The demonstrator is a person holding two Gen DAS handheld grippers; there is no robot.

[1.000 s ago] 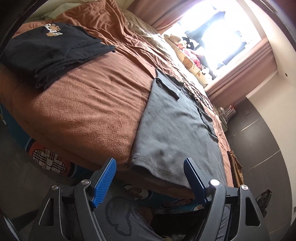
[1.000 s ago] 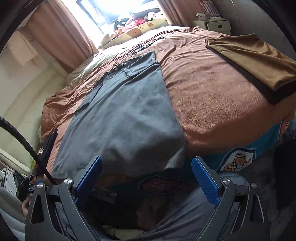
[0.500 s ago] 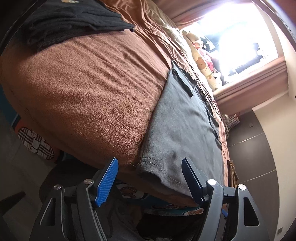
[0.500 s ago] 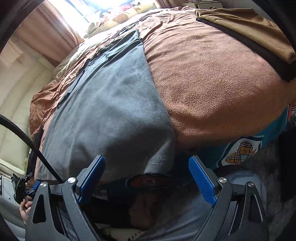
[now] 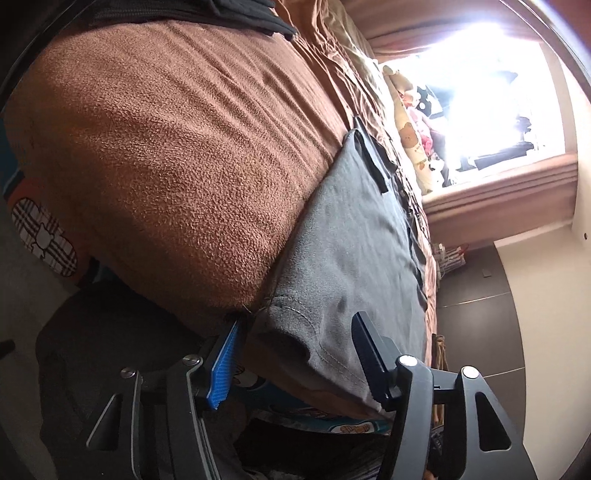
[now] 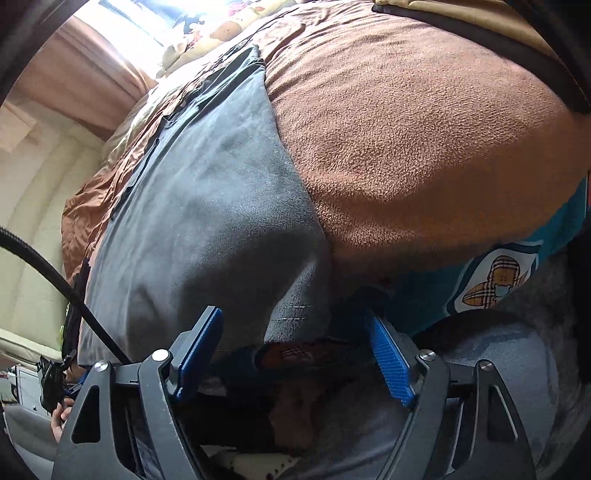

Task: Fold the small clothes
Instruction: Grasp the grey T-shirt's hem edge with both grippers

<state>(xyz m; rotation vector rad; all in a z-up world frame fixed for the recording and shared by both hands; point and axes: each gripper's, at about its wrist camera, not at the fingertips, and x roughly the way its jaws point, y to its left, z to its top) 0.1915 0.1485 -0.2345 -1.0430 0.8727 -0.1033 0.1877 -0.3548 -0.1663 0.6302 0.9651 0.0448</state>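
Now, left wrist view: our left gripper (image 5: 295,350) spread wide, released, straddling near hem corner of grey shirt (image 5: 351,251); shirt lies flat along brown blanket (image 5: 177,147), running toward far window (image 5: 491,92). Black clothes (image 5: 236,11) at far left edge.

Right wrist view: our right gripper (image 6: 295,350) also released, fingers wide either side of shirt's (image 6: 207,199) other near corner, hem drooping over bed edge. Tan garment (image 6: 461,14) far right.

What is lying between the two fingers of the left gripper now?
In the left wrist view, the hem corner of the grey shirt lies between the open fingers of the left gripper, at the brown blanket's edge.
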